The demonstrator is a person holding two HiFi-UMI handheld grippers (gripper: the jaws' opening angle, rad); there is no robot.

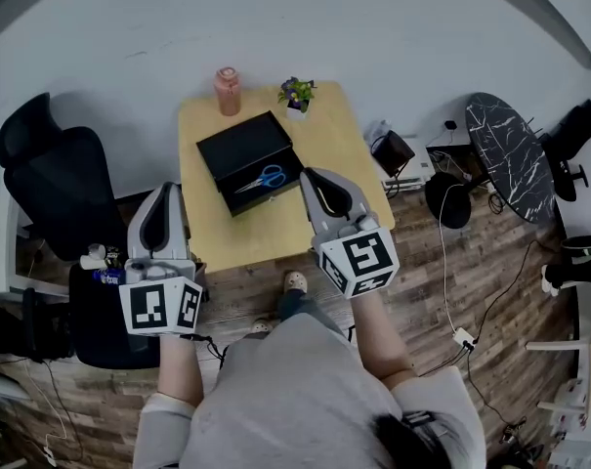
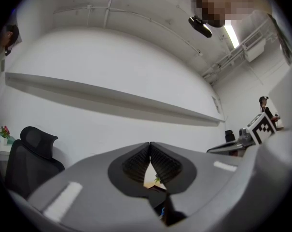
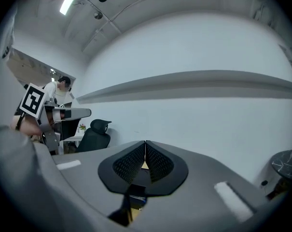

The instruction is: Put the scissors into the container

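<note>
Blue-handled scissors (image 1: 261,179) lie inside the open black container (image 1: 248,160) on the small yellow table (image 1: 344,130). My left gripper (image 1: 161,188) is held off the table's left front corner, jaws shut with nothing between them. My right gripper (image 1: 313,173) is raised over the table's front right part, just right of the container, also shut and empty. In the left gripper view the tips (image 2: 149,143) meet and point up at a white wall. The right gripper view shows its tips (image 3: 145,141) closed too.
A pink bottle (image 1: 227,91) and a small potted plant (image 1: 296,94) stand at the table's far edge. A black office chair (image 1: 56,193) is to the left. A dark marble round table (image 1: 512,154) and a bag (image 1: 393,151) are to the right. Cables run over the wood floor.
</note>
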